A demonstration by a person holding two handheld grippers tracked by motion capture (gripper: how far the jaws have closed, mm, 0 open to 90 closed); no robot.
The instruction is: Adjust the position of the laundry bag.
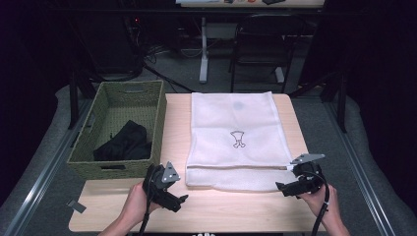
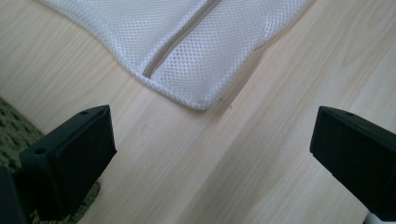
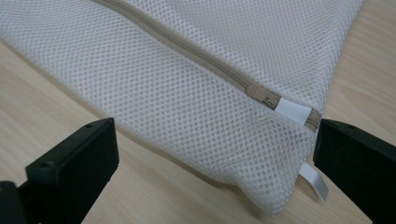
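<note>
A white mesh laundry bag (image 1: 233, 137) lies flat on the wooden table (image 1: 221, 211), with a small dark figure printed at its middle. Its beige zipper (image 3: 187, 46) runs along the near edge and looks closed; the slider (image 3: 260, 93) sits close to the bag's right corner, beside a white ribbon tab (image 3: 315, 179). My right gripper (image 1: 285, 189) is open just in front of that corner, its jaws either side of it (image 3: 215, 163). My left gripper (image 1: 179, 202) is open above bare wood (image 2: 212, 154), short of the bag's left corner (image 2: 187, 70). Neither holds anything.
A green woven basket (image 1: 160, 113) stands at the table's left with a black garment (image 1: 125, 142) inside; its wall (image 2: 11, 121) is close to my left jaw. A chair and desk legs stand beyond the far edge. Bare wood runs along the front.
</note>
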